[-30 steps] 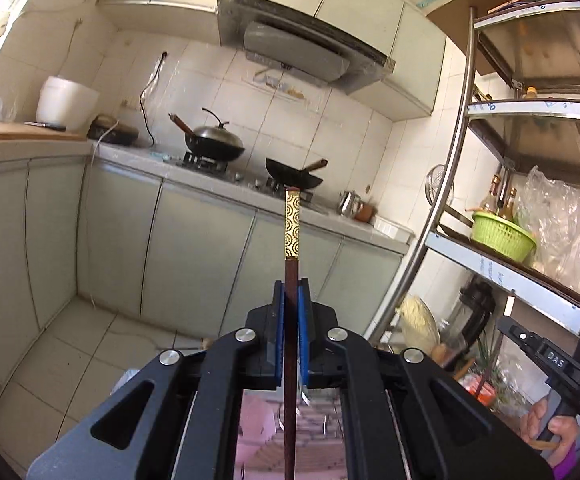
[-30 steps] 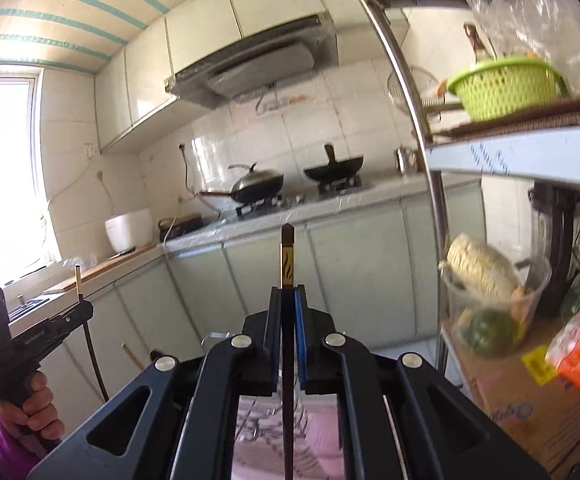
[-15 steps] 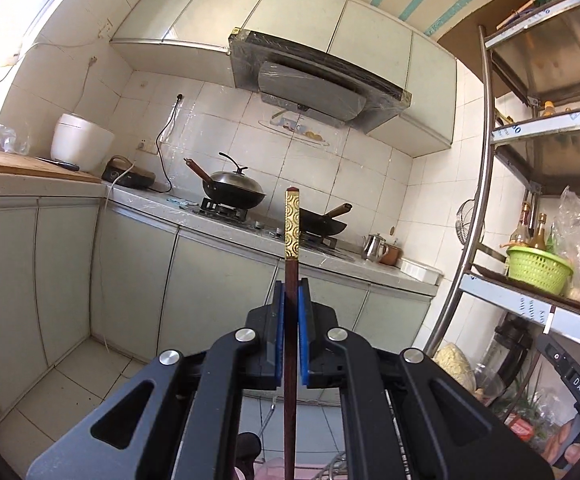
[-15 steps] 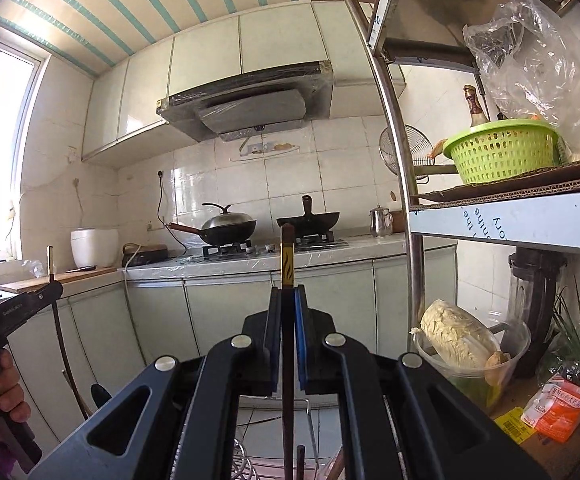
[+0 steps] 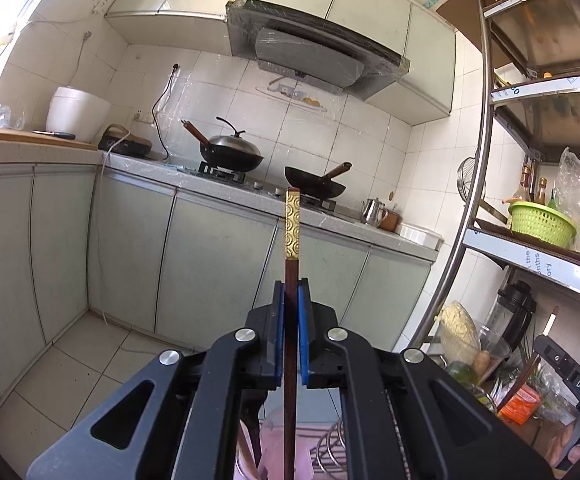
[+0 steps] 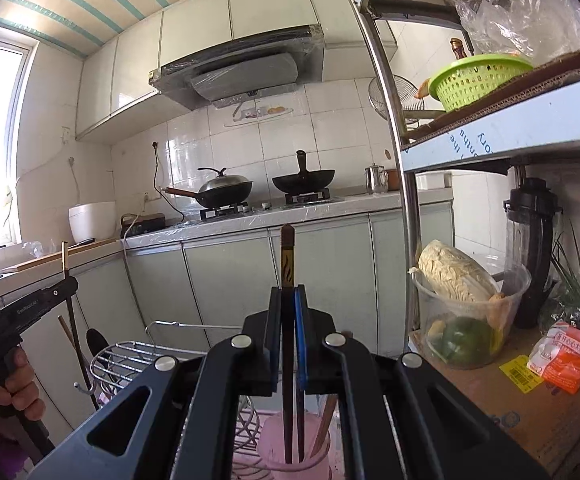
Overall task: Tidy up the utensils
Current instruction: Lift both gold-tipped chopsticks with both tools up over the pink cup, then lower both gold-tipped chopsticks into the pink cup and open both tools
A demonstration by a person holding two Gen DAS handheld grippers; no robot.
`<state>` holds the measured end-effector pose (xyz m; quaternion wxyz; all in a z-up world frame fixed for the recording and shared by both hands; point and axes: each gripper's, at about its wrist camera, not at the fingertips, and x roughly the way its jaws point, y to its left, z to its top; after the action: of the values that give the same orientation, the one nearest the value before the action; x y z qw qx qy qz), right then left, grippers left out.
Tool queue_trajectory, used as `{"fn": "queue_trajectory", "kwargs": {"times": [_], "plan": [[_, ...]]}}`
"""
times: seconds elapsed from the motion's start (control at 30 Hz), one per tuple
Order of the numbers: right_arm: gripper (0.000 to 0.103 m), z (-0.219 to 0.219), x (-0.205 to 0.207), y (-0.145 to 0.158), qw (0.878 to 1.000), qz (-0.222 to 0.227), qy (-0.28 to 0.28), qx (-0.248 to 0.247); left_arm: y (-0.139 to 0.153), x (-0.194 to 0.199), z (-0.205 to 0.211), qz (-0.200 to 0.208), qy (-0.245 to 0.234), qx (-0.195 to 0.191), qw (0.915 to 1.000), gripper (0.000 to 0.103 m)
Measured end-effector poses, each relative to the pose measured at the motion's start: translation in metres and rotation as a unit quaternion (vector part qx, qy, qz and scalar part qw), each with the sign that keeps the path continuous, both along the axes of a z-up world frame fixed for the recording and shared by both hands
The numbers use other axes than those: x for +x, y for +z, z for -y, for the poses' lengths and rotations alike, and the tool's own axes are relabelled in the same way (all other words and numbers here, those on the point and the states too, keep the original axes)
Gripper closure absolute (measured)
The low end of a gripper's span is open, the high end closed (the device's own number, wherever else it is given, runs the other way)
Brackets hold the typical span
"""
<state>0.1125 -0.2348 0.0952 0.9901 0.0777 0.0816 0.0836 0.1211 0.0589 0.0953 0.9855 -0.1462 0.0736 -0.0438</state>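
left gripper (image 5: 290, 300): jaws narrow, blue pads clamped on a dark wooden chopstick (image 5: 290, 344). the chopstick stands upright between the pads; its gold-patterned end (image 5: 292, 224) projects above the jaws, its lower end runs down out of frame at the bottom edge. in the right wrist view the same gripper (image 6: 64, 280) appears at the left edge, carried by a hand (image 6: 14, 392) with a purple sleeve, the chopstick passing through it vertically.

right gripper (image 6: 288, 304): jaws narrow, pads clamped on a second dark chopstick (image 6: 287, 360) with a gold flame mark near its top. this chopstick is upright; its lower end reaches down inside the pink utensil holder (image 6: 314, 464) directly below the jaws. whether the tip touches the holder's bottom cannot be determined. other brown sticks stand tilted in the same holder.

a wire dish rack (image 6: 126, 356) sits just beside the holder, on its left.

background: counter with two woks (image 5: 232, 154) on the stove, range hood above, metal shelf unit (image 6: 406, 208) to the right carrying a green basket (image 6: 478, 80).
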Motion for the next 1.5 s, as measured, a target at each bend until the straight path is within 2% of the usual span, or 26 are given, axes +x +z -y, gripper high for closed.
{"fn": "queue_trajectory", "kwargs": {"times": [0.3,0.47,0.63,0.8,1.07,1.17,1.33,1.5], "plan": [[0.097,0.015,-0.009,-0.028,0.999,-0.043,-0.008,0.030,-0.030,-0.012,0.000,-0.044,-0.013,-0.015,0.9988,0.098],[0.097,0.023,-0.001,-0.026,0.997,-0.065,-0.015,0.029,-0.041,-0.013,-0.004,-0.065,-0.010,-0.015,0.9977,0.098],[0.096,0.022,0.025,-0.017,0.995,-0.096,-0.009,-0.012,-0.041,-0.011,-0.012,-0.065,0.001,-0.015,0.9978,0.098],[0.096,0.023,0.042,-0.025,0.993,-0.119,0.004,-0.003,-0.040,-0.007,-0.017,-0.064,0.001,-0.012,0.9979,0.098],[0.096,0.024,0.039,-0.030,0.994,-0.108,0.009,-0.001,-0.053,-0.004,-0.016,-0.069,-0.007,-0.022,0.9973,0.098],[0.096,0.023,0.039,-0.028,0.994,-0.111,0.011,-0.004,-0.032,-0.012,-0.020,-0.025,0.005,-0.032,0.9992,0.098],[0.096,0.023,0.039,-0.029,0.994,-0.106,0.009,0.001,0.011,-0.024,-0.019,0.069,0.033,-0.002,0.9971,0.098],[0.096,0.023,0.040,-0.033,0.994,-0.112,0.010,0.003,0.019,-0.022,-0.005,0.120,0.073,0.022,0.9898,0.098]]}}
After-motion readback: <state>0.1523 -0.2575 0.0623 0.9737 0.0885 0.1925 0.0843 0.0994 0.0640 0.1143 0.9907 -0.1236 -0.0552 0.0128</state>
